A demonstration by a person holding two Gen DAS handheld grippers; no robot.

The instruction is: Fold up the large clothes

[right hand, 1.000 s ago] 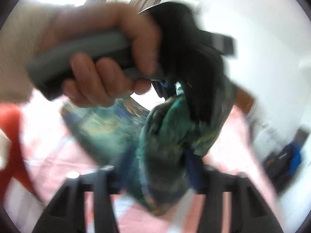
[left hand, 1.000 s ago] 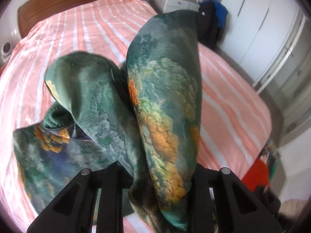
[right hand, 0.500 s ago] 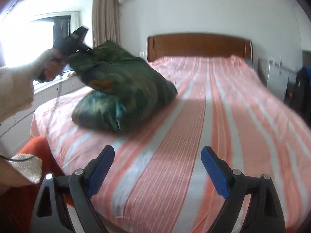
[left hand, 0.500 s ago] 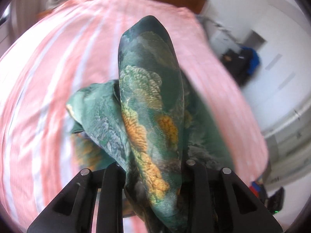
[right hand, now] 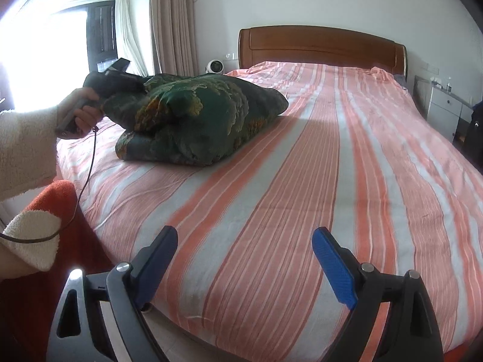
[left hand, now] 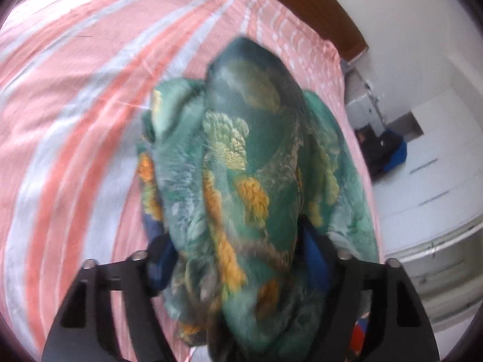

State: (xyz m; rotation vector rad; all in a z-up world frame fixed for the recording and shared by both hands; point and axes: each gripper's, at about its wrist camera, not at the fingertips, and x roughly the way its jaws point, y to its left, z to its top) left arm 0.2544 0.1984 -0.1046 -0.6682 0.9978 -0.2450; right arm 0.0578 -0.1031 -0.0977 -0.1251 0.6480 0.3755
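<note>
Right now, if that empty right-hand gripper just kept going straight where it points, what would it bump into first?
Most likely the striped bedspread: the right gripper tilts down over the bed's near end with nothing between its open fingers. The folded green garment lies off to the left.

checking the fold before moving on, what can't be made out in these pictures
- Left wrist view: the green garment fills the left gripper as it opens, hiding any pad contact; the picture is blurred.
- Right wrist view: the garment's far side and underside lie hidden by its own bulk.
- Right gripper: open, empty.
</note>
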